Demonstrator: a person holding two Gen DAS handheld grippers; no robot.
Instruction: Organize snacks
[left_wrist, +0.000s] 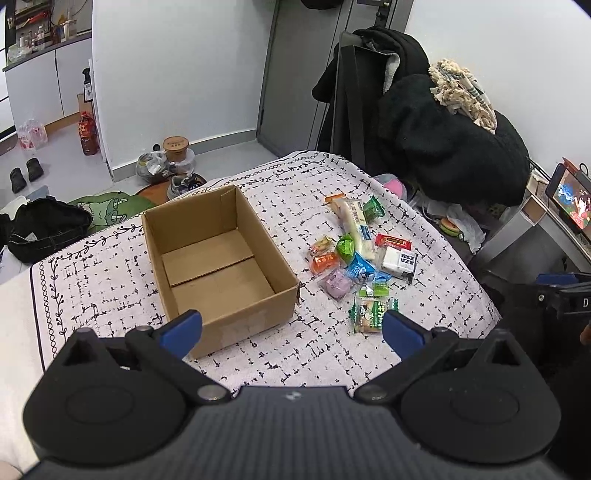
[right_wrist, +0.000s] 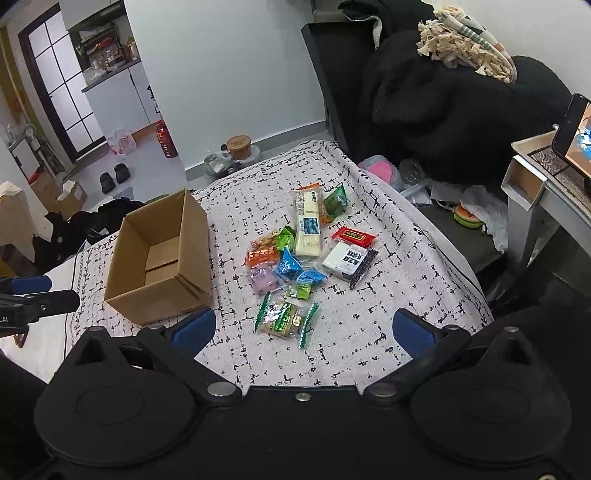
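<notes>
An empty cardboard box (left_wrist: 218, 258) (right_wrist: 162, 258) stands open on the patterned cloth. To its right lies a loose heap of snack packets (left_wrist: 362, 254) (right_wrist: 306, 251): a long white pack (right_wrist: 308, 225), a red bar (right_wrist: 352, 236), a white-and-black pack (right_wrist: 347, 260), blue, orange and purple ones. Closest to me is a green-edged biscuit packet (left_wrist: 371, 314) (right_wrist: 284, 319). My left gripper (left_wrist: 291, 332) hovers open near the box's front corner. My right gripper (right_wrist: 303, 332) hangs open just short of the biscuit packet. Nothing is held.
The table (right_wrist: 388, 325) drops off at the right and far edges. Black coats on a chair (left_wrist: 436, 136) crowd the far right. A phone (right_wrist: 576, 136) sits on a side desk. Shoes and bags lie on the floor beyond.
</notes>
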